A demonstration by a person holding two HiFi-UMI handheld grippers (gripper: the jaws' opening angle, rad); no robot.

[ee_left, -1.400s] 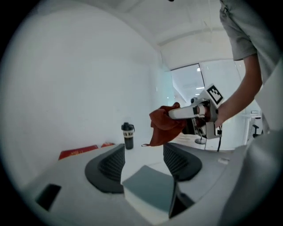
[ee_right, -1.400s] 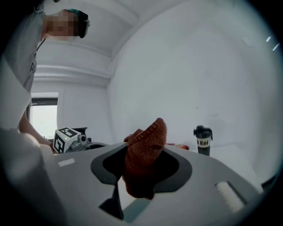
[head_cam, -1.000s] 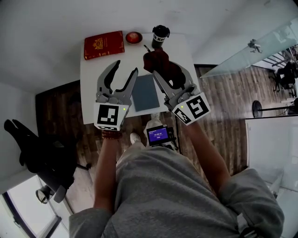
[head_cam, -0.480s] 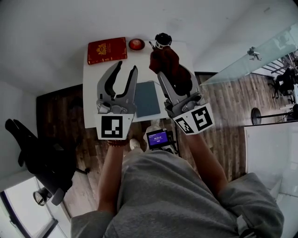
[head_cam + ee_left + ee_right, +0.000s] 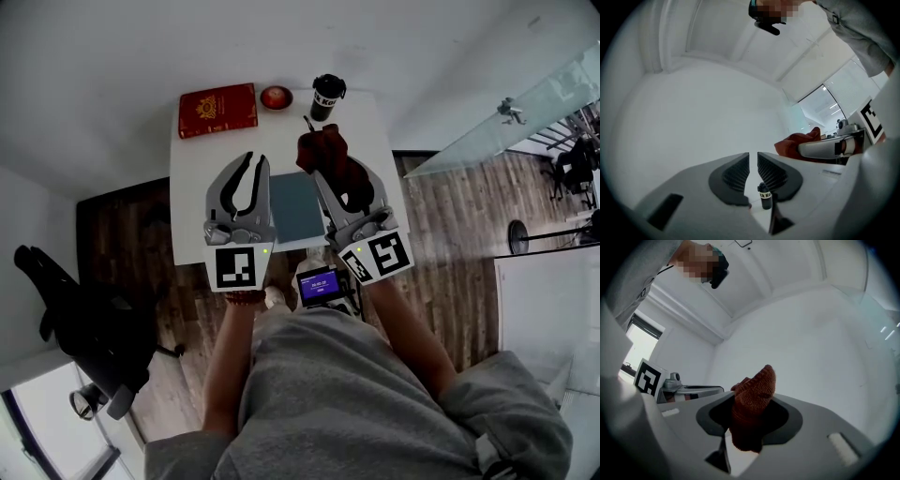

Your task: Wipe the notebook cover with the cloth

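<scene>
A grey-blue notebook (image 5: 292, 208) lies flat near the front edge of the white table (image 5: 192, 187). My right gripper (image 5: 330, 171) is raised over the notebook's right side and is shut on a dark red cloth (image 5: 323, 148). In the right gripper view the cloth (image 5: 752, 399) bunches up between the jaws of the right gripper (image 5: 750, 414). My left gripper (image 5: 255, 161) hovers just left of the notebook. Its jaws are closing, with only a narrow gap and nothing between them. The left gripper (image 5: 753, 158) points along the table toward the cup, with the cloth (image 5: 799, 143) off to its right.
At the table's far edge sit a red book (image 5: 217, 111), a small red bowl (image 5: 276, 97) and a black cup (image 5: 326, 96); the cup (image 5: 764, 197) also shows past the left jaws. A small lit screen (image 5: 320, 281) sits below the front edge. A black chair (image 5: 80, 305) stands at left.
The left gripper's jaws have gone from wide apart to nearly together. Both grippers have drawn back a little toward the person, with the cloth still held in the right one.
</scene>
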